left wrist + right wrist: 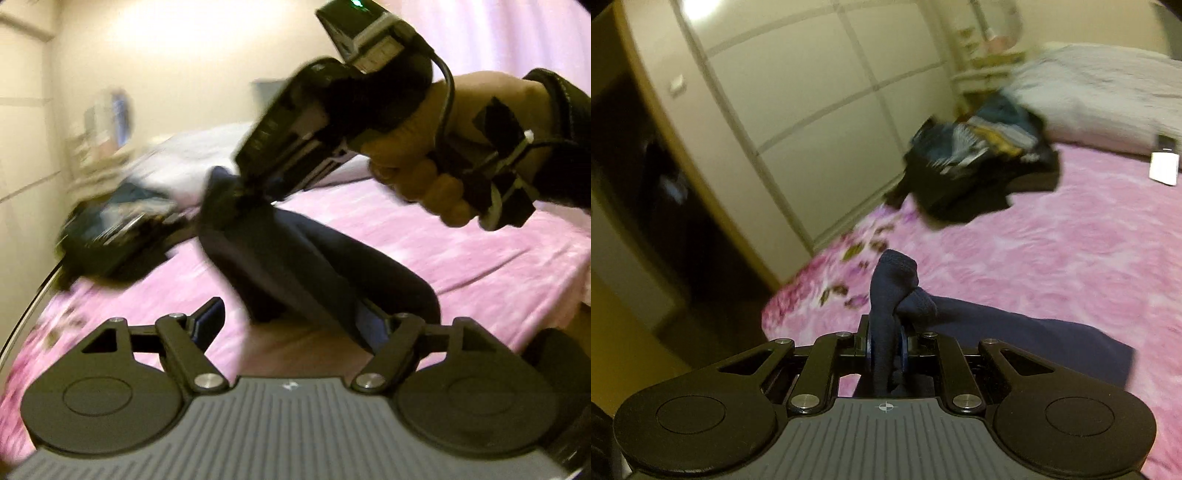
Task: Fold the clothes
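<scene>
Garment under inspection, left wrist view: soft, limp navy knit garment (pixel 295 258) drapes onto the pink floral bed (pixel 480 240); left tongs (pixel 295 325) wide, empty. Right wrist view: right tongs (pixel 886 341) narrow, pinching its bunched ribbed edge; light, best gripped at hems.

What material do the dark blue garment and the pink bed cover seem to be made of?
Dark blue garment: probably a soft matte knit such as cotton jersey; it drapes limply and a ribbed hem shows at the bunched end.
Pink bed cover: looks like plush fleece, with a fuzzy mottled surface, though blur leaves this uncertain.
</scene>
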### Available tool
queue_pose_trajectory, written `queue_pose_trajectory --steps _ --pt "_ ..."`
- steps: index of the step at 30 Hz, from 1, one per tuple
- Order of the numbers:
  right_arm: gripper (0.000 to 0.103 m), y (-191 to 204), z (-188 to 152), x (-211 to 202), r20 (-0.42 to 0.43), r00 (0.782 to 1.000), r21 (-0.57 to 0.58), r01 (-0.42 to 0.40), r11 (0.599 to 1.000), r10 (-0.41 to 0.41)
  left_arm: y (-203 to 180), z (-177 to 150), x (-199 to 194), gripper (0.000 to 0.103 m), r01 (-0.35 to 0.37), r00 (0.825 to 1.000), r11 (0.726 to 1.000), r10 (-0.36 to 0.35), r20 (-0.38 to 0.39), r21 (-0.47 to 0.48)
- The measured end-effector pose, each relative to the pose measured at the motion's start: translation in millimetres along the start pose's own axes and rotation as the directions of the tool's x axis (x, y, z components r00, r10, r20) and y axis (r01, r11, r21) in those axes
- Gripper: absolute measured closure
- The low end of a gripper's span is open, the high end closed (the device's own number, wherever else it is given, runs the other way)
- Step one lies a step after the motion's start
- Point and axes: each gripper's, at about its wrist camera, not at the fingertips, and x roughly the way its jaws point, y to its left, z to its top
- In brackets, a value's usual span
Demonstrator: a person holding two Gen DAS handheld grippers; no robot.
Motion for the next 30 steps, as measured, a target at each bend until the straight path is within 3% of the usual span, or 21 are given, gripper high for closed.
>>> queue_pose_trajectory --steps 4,9,10,11,13,17,20,23,25,27,30 --pt "0.09 29.2 -16.0 89.7 -0.13 0.991 -0.059 -0.013 0.998 0.005 52.3 -36.5 -14.9 0.029 -0.103 0.992 0.99 0.096 -0.079 -0.091" --pt "0.085 50.1 -50.2 172.2 -0.295 0.952 -0.096 -0.113 0.989 0.08 97.7 -68.7 -30.1 0.029 -0.179 0.977 0.97 0.154 -0.148 -0.168" --pt "0.079 50.5 -53.1 177.4 -0.3 0.95 -0.102 -0.129 0.986 0.093 101.4 -71.4 -31.5 0.029 -0.182 0.976 0.968 0.157 -0.151 -0.17" --pt "0.052 50.8 -56.0 182.6 -0.304 0.947 -0.109 -0.144 0.984 0.105 104.3 -73.3 -32.1 0.029 -0.183 0.976 0.968 0.158 -0.152 -0.172" --pt "0.022 38.2 -54.9 167.3 -0.242 0.962 -0.113 -0.16 0.981 0.129 106.1 -73.4 -29.1 0.029 -0.172 0.978 0.969 0.147 -0.145 -0.177" --pt "0.022 -15.2 -50.8 102.7 -0.08 0.988 -0.081 -0.136 0.987 0.129 107.6 -71.9 -14.7 0.029 -0.138 0.986 0.958 0.108 -0.129 -0.25" --pt "0.022 -85.3 -58.6 44.3 0.032 0.999 0.032 -0.007 0.999 0.006 115.9 -74.1 2.2 0.028 -0.119 0.99 0.914 0.078 -0.121 -0.387" --pt "0.022 -156.6 -77.6 -1.0 0.064 0.991 0.222 0.105 0.969 -0.122 125.4 -79.8 26.3 0.027 -0.125 0.986 0.853 0.052 -0.156 -0.506" --pt "0.017 -194.9 -94.4 -21.0 0.08 0.982 0.341 0.133 0.931 -0.17 130.3 -84.9 44.8 0.027 -0.15 0.979 0.818 0.043 -0.201 -0.555" --pt "0.004 -221.2 -109.5 -29.4 0.091 0.976 0.415 0.143 0.898 -0.198 133.5 -89.2 57.7 0.027 -0.153 0.974 0.799 0.023 -0.225 -0.581" --pt "0.003 -244.9 -122.6 -24.2 0.084 0.983 0.451 0.111 0.886 -0.166 140.0 -95.0 75.1 0.028 -0.161 0.968 0.773 0.001 -0.252 -0.614"
